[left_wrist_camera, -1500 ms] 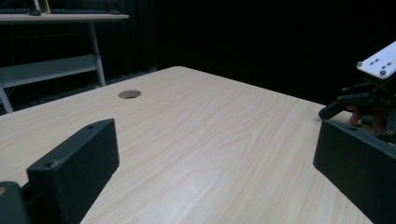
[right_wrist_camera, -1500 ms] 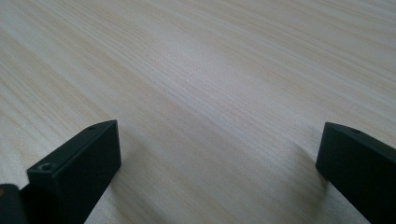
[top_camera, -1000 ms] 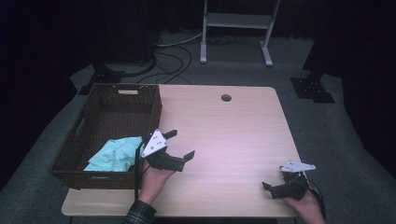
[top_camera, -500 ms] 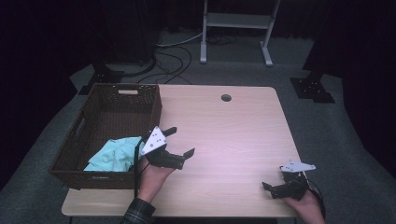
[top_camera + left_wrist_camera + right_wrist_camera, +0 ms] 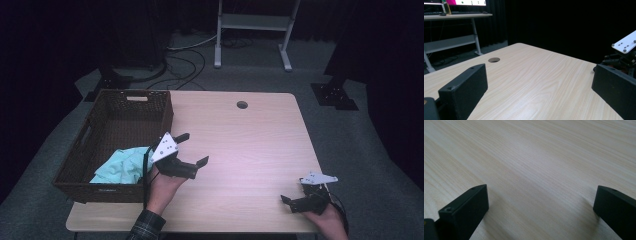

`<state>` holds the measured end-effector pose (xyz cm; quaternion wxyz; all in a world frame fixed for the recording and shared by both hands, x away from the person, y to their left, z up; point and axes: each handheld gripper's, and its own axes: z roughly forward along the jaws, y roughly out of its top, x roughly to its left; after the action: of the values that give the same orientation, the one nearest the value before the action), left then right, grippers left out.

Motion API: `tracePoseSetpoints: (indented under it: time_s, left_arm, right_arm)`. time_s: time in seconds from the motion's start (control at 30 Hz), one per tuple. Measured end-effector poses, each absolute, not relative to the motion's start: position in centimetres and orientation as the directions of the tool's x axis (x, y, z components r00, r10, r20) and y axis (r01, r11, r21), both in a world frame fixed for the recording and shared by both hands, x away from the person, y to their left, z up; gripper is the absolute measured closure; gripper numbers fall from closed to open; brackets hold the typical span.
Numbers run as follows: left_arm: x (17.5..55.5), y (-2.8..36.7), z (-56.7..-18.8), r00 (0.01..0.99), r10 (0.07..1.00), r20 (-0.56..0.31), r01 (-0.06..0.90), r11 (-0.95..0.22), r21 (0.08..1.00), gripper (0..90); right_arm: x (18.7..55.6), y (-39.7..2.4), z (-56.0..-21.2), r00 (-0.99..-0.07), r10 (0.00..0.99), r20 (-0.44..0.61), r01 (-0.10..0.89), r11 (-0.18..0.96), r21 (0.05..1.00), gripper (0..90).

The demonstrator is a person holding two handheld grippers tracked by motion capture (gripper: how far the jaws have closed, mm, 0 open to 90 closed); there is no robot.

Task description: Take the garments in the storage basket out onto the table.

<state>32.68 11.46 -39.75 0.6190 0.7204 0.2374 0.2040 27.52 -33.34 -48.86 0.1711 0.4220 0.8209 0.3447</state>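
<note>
Both tongs, left (image 5: 192,150) and right (image 5: 286,202), gape empty over my pale wooden tabletop (image 5: 250,145), so next I'd reach left for the crumpled mint-green cloth (image 5: 120,167) in the dark woven wicker basket (image 5: 112,112) at lower left.

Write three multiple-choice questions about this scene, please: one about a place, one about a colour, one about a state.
1. Where does the cloth lie?
A. On the table
B. In the basket
C. On the floor

2. What colour is the cloth?
A. Red
B. Black
C. Light turquoise

3. How do the jaws of the left gripper stand?
A. Open, holding nothing
B. Shut on the cloth
C. Shut on the basket

Answers:
1. B: the cloth sits inside the near end of the basket.
2. C: it looks pale blue-green against the dark wicker.
3. A: in the left gripper view the two jaws are wide apart, with bare table between them.
</note>
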Motion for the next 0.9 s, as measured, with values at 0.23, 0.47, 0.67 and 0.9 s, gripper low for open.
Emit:
tracePoseSetpoints:
  time_s: [0.23, 0.47, 0.67, 0.9]
  left_arm:
    - [32.8, 11.4, -39.3, 0.806, 0.592, 0.009, 0.082, -0.127, 0.988, 0.0]
    - [32.9, 11.5, -38.7, 0.806, 0.592, 0.017, 0.074, -0.129, 0.989, 0.0]
    - [33.0, 11.7, -38.4, 0.806, 0.592, 0.022, 0.068, -0.130, 0.989, 0.0]
    - [33.1, 11.8, -37.9, 0.808, 0.589, 0.026, 0.063, -0.131, 0.989, 0.0]
  right_arm:
    - [27.5, -33.3, -48.9, -0.585, 0.811, 0.011, 0.575, 0.406, 0.710, 0.0]
    - [27.5, -33.3, -48.9, -0.585, 0.811, 0.010, 0.575, 0.406, 0.710, 0.0]
    - [27.5, -33.3, -48.9, -0.585, 0.811, 0.010, 0.575, 0.407, 0.710, 0.0]
    - [27.5, -33.3, -48.9, -0.585, 0.811, 0.010, 0.575, 0.406, 0.710, 0.0]
